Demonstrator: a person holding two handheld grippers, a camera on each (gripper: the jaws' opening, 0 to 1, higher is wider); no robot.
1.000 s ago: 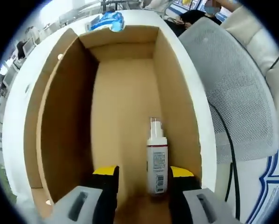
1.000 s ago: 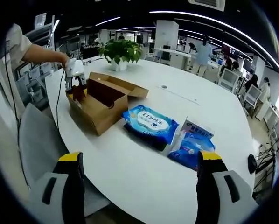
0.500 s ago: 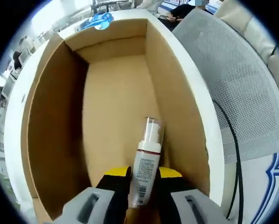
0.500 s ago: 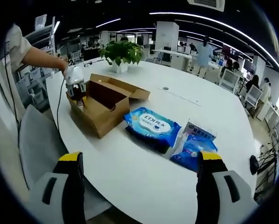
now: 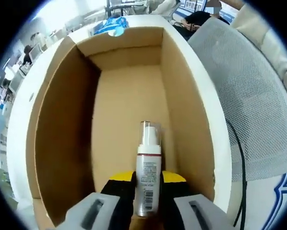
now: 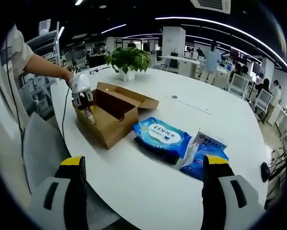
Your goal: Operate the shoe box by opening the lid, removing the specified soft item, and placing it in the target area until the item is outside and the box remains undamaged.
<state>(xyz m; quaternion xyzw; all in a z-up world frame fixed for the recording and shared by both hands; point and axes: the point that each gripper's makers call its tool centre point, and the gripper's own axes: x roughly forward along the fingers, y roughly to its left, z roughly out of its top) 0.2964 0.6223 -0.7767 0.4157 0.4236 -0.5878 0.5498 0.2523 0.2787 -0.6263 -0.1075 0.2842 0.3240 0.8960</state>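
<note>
In the left gripper view a white bottle (image 5: 147,179) with a clear cap, red band and barcode label is pinched between the yellow-tipped jaws of my left gripper (image 5: 147,182), held above the brown floor of the open cardboard box (image 5: 126,103). From the right gripper view the same box (image 6: 107,120) sits on the white table (image 6: 148,179) with its lid flapped open, and the left gripper (image 6: 84,102) holds the bottle (image 6: 89,116) just over its near end. My right gripper (image 6: 142,165) hangs wide open over the table, holding nothing.
A blue wipes pack (image 6: 161,136) and a blue-and-white packet (image 6: 206,153) lie right of the box. A potted plant (image 6: 127,60) stands behind it. A grey mesh chair (image 5: 249,96) borders the table edge. People stand far back.
The left gripper went from open around the bottle lying in the box to shut on it, and has lifted it up off the box floor. The right gripper stayed open.
</note>
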